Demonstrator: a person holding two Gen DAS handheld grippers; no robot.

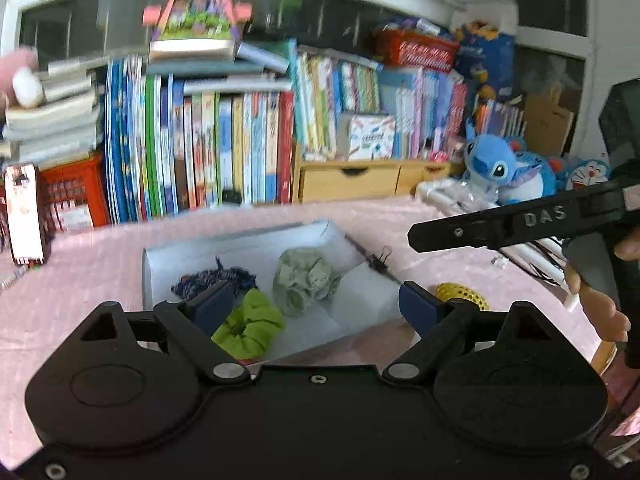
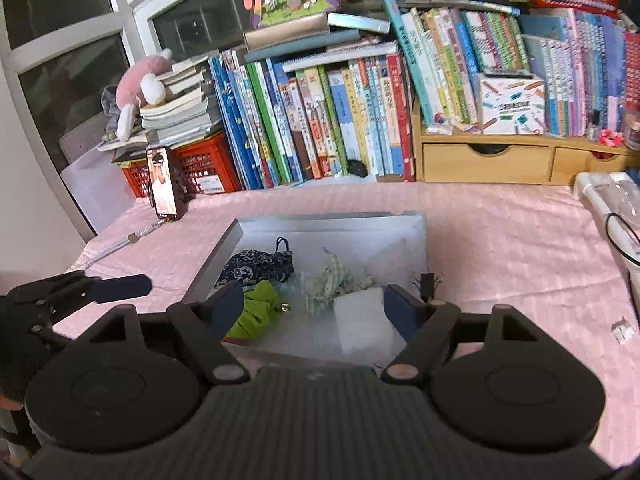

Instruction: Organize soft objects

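A shallow white box [image 1: 240,246] [image 2: 332,226] lies on the pink tablecloth. In it are a dark blue patterned pouch [image 1: 212,278] [image 2: 260,266], a lime green scrunchie [image 1: 250,326] [image 2: 254,314], a pale green checked cloth bundle [image 1: 304,282] [image 2: 332,284] and a white foam piece [image 1: 368,298] [image 2: 360,316]. My left gripper [image 1: 310,306] is open and empty above the box's near edge. My right gripper [image 2: 312,308] is open and empty over the same box. The right gripper also shows in the left wrist view [image 1: 500,228], and the left gripper in the right wrist view [image 2: 120,286].
A yellow perforated ring [image 1: 462,296] and a black binder clip [image 1: 378,262] [image 2: 426,284] lie right of the box. A phone [image 2: 162,184] stands at the back left. Books, red crates, wooden drawers [image 2: 488,162] and blue plush toys [image 1: 492,164] line the back.
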